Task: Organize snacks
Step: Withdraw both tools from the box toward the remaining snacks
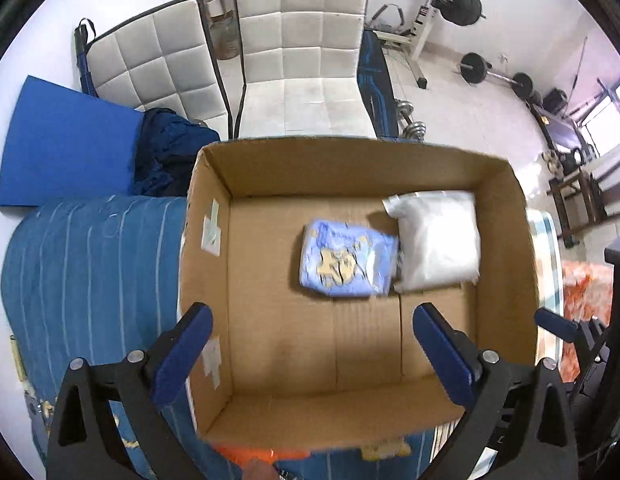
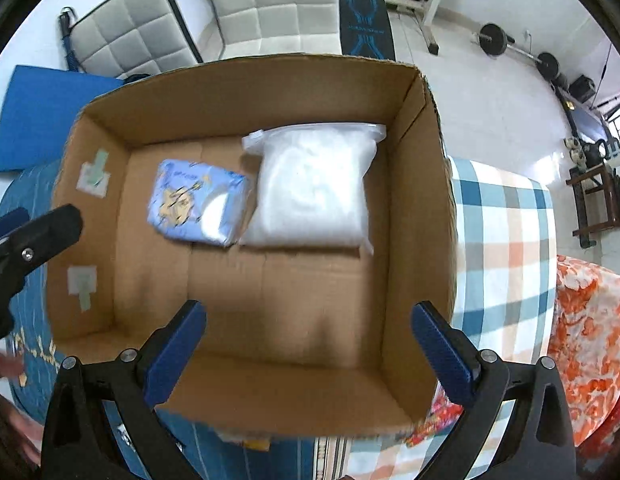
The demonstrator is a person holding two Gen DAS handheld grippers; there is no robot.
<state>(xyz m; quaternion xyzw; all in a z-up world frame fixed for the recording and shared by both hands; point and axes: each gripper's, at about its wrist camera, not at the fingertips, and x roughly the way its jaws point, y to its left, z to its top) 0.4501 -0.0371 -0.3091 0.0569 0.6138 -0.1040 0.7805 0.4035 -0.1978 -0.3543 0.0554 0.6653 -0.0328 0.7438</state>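
Observation:
An open cardboard box (image 1: 350, 168) (image 2: 249, 96) sits below both grippers. On its floor lie a light blue snack packet (image 1: 346, 264) (image 2: 193, 204) and, touching its right side, a clear bag of white contents (image 1: 436, 240) (image 2: 314, 188) in the far right corner. My left gripper (image 1: 312, 320) hangs open over the box's near left part, nothing between its blue fingers. My right gripper (image 2: 308, 312) hangs open over the near half of the box, also holding nothing. The left gripper's finger (image 2: 49, 224) shows at the left edge of the right wrist view.
The box rests on a blue striped cloth (image 1: 89, 272) beside a checked cloth (image 2: 506, 240) and an orange floral cloth (image 2: 590, 340). Beyond it stand white quilted chairs (image 1: 301, 40), a blue mat (image 1: 61, 144) and gym weights (image 1: 462, 4).

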